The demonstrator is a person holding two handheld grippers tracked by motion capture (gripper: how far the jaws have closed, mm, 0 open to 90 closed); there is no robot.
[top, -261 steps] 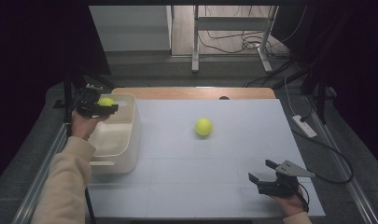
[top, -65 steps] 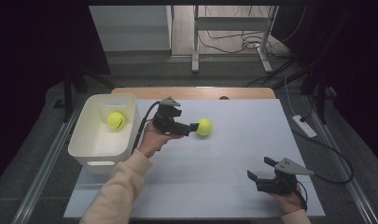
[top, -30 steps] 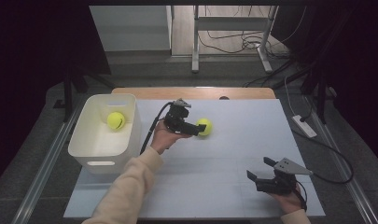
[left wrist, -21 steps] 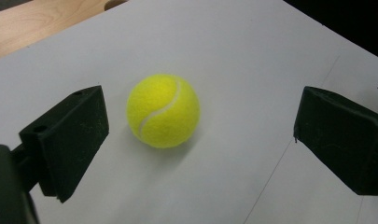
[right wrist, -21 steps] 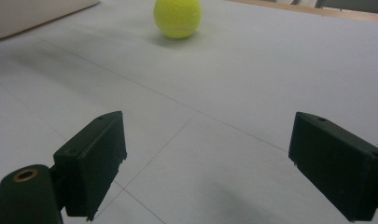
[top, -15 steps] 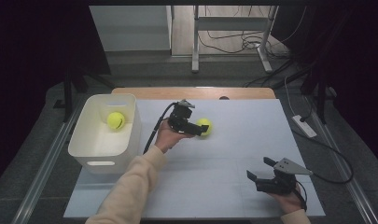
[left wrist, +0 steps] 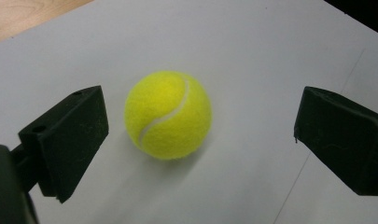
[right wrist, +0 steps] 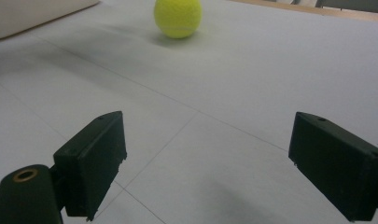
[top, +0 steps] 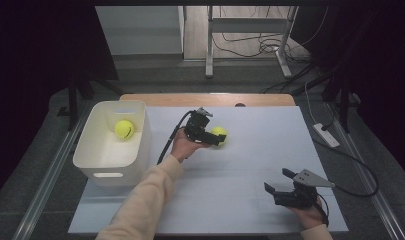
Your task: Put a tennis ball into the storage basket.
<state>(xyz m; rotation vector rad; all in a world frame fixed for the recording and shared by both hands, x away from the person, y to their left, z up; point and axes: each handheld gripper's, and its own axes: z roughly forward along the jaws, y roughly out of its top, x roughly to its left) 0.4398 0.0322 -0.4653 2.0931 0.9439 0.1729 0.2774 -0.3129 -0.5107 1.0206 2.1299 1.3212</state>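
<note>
The left gripper sat at the middle of the white table with its jaws wide apart on either side of a yellow tennis ball. In the left gripper view the ball lay on the table between the jaws, nearer the left one but touching neither, so nothing was gripped yet. That straddling stance looked like the set-up for a pinch: the jaws had only to close on the ball's widest part to lift it.

A second tennis ball rested inside the white bin at the table's left edge, towards the far end of the bin. That suggested the work was to gather the balls into the bin, and that this ball was probably bound for the same place.

The right gripper rested low near the table's front right corner, well apart from the ball, jaws spread and holding nothing; it seemed to be waiting out of the way. Its own view showed the ball far off across the table.

No brand or lettering could be read on the ball, only its white seam; the bin showed no writing either.
</note>
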